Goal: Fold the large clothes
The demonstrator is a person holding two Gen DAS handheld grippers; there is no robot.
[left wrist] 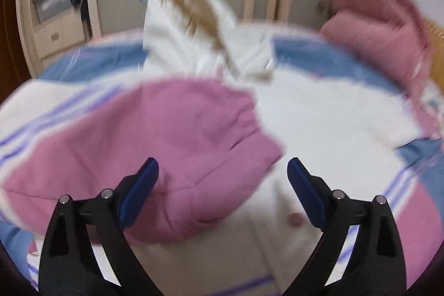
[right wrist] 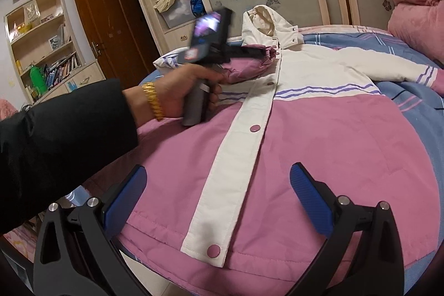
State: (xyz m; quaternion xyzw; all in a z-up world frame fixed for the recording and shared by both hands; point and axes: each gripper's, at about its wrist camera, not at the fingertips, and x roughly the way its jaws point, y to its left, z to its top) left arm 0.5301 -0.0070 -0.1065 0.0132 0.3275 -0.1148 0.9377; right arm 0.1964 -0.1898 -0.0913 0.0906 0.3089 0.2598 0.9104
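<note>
Lying flat on the bed [right wrist: 410, 107], the jacket [right wrist: 319, 135] is touched by neither gripper; left gripper [left wrist: 222, 185] and right gripper [right wrist: 217, 194] are held wide apart, empty.

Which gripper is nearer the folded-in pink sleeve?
Left. The left gripper hangs open right over the pink sleeve; the right gripper hovers open over the jacket's hem, well away.

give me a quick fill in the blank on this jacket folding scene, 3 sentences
The pink and white jacket lies spread out on a ____.
One sleeve is folded across its front, and that sleeve is mostly ____ in colour.
The left gripper has its jaws ____, with nothing pinched between them.

Missing words: bed; pink; open
</note>
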